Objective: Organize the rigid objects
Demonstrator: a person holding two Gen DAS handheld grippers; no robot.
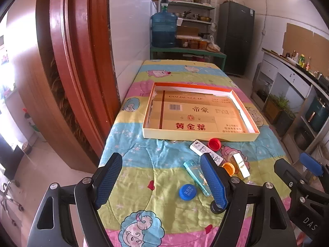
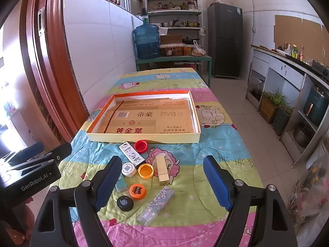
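Small rigid items clustered on the cartoon quilt (image 2: 222, 144) just in front of the shallow box (image 2: 144, 139): red cap (image 2: 141, 145), white lighter (image 2: 131, 154), orange cap (image 2: 145, 170), gold lighter (image 2: 162, 169), clear lighter (image 2: 156, 205), blue cap (image 1: 187, 192), teal lighter (image 1: 197, 178). Box empty, nothing sorted yet. Left gripper (image 1: 162, 182) and right gripper (image 2: 164, 183) both spread wide, holding nothing, hovering over the pile. Risks: tight packing, so closing on one cap likely nudges neighbours; soft wrinkled fabric may snag fingertips; round caps may squirt out sideways; grippers close together, possible clash.
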